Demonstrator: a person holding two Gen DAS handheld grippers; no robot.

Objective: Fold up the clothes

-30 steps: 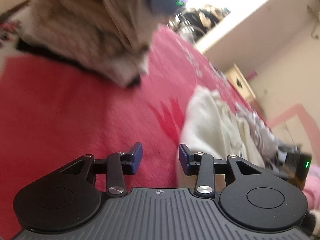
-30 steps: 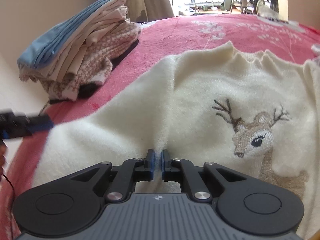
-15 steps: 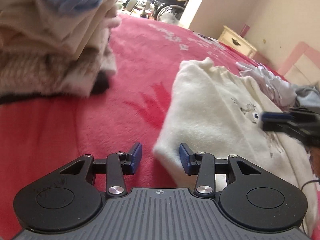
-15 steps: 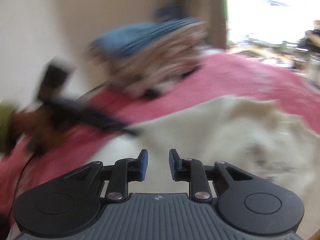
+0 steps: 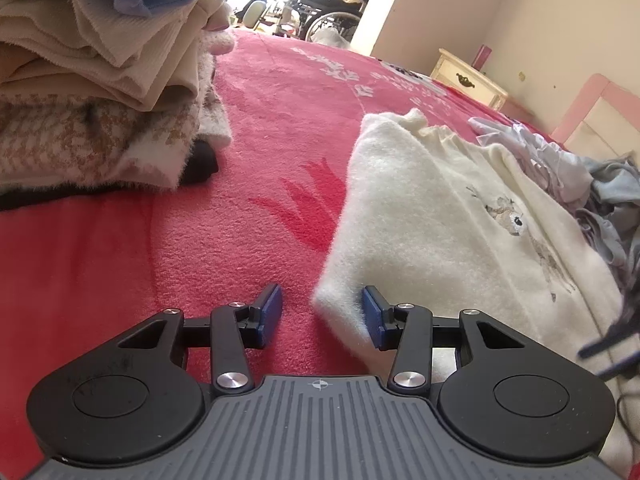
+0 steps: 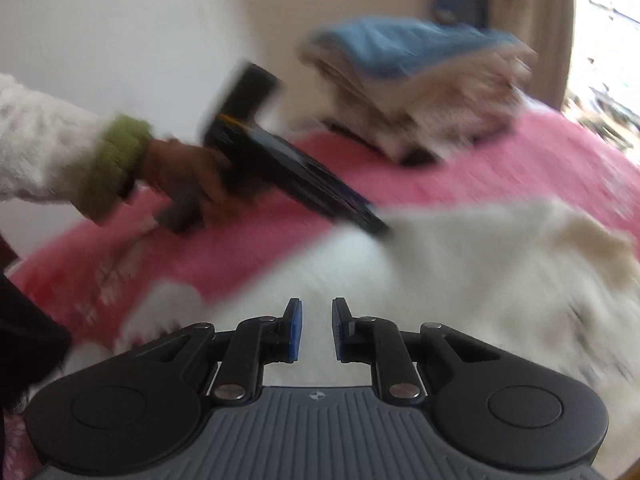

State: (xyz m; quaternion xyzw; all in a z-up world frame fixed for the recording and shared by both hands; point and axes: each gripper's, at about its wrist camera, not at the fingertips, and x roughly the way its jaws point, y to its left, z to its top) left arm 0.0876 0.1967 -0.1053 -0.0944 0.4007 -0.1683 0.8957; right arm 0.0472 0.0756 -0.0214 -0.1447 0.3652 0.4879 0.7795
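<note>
**Fold status: sweater flat, next fold not yet taken**

You had a cream sweater (image 5: 432, 216) lying on the red bed cover (image 5: 168, 248), deer motif facing up. Your left tongs (image 5: 320, 314) were opening, with the sweater's near corner between the pads but not pinched. Your right tongs (image 6: 316, 330) were closing above the sweater with nothing between the pads. A stack of folded clothes (image 5: 100, 76) stood well apart on the bed, so part of the load appeared finished. A heap of loose grey garments (image 5: 572, 172) lay beyond the sweater, unfolded. Judged from this, the sweater and that heap remained to be folded.
</note>
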